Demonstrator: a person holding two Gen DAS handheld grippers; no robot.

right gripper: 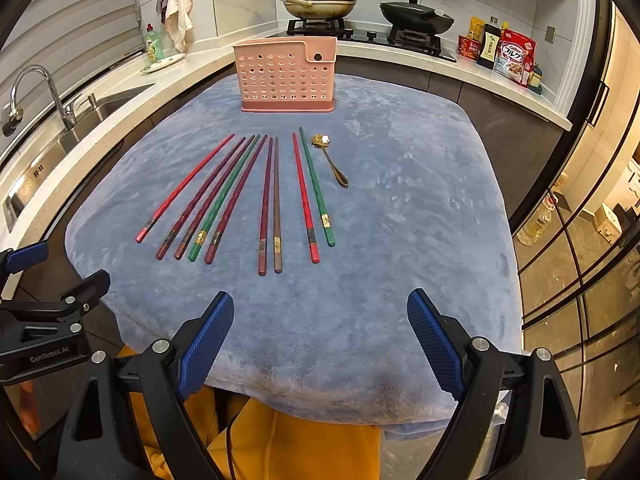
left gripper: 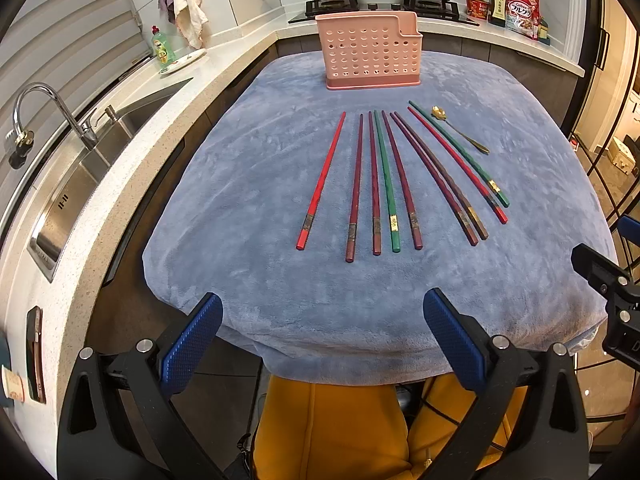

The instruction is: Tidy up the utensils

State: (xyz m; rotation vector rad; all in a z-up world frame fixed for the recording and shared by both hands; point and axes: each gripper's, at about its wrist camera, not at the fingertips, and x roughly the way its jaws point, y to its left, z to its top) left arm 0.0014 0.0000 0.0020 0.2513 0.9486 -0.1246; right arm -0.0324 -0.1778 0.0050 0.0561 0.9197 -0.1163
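Evidently nothing is gripped yet: left gripper point(left gripper: 322, 334) and right gripper point(right gripper: 320, 330), fingers spread and empty, hang over the cloth's point(left gripper: 500, 280) lower edge. Nine chopsticks point(right gripper: 240, 196) and a gold spoon point(right gripper: 331, 160) lie mid-frame; the pink holder point(right gripper: 286, 76) stands above. Pinch one chopstick's banded end squarely, clear of its neighbours.

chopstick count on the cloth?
9, all flat on the blue cloth before the pink holder: a left fan of five, a middle pair, and a red-green pair beside the gold spoon. None look hidden.
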